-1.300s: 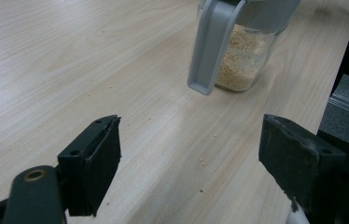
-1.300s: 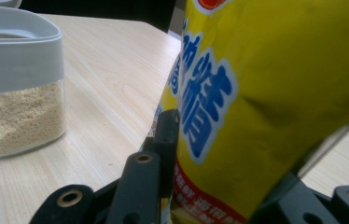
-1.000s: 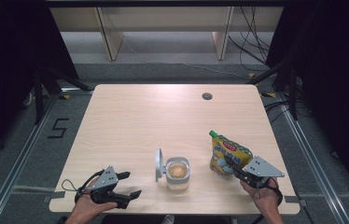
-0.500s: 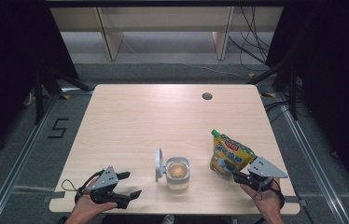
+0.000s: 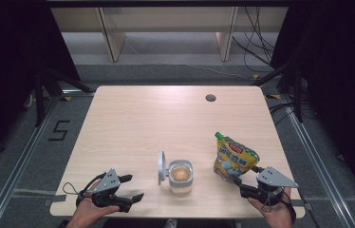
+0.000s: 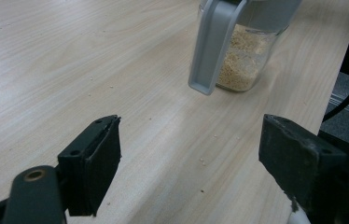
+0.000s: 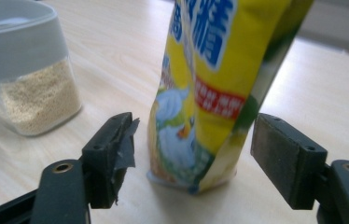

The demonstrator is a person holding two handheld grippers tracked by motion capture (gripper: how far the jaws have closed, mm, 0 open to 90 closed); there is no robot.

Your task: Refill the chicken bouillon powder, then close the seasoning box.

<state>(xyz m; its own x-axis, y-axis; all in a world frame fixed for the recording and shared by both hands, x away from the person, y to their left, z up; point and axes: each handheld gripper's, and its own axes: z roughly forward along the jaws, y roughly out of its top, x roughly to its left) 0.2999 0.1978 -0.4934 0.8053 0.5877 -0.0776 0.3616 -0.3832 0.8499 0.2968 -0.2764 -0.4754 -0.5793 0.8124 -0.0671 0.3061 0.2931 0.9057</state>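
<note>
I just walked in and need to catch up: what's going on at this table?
A person works with a gripper in each hand. The right gripper has just been opening around a yellow pouch, which stands upright on the table between its jaws, untouched by the pads. Beside it sits a clear jar partly filled with pale granules, its grey lid flipped open. The left gripper rests open near the table's front edge, holding nothing.

Your left gripper (image 5: 130, 187) was black with a grey three-cornered plate on top and a dark cable looping off at the frame's lower left. Your right gripper (image 5: 245, 176) matched it; its blocky black jaws carried round brass-coloured rivets and worn pads.
</note>
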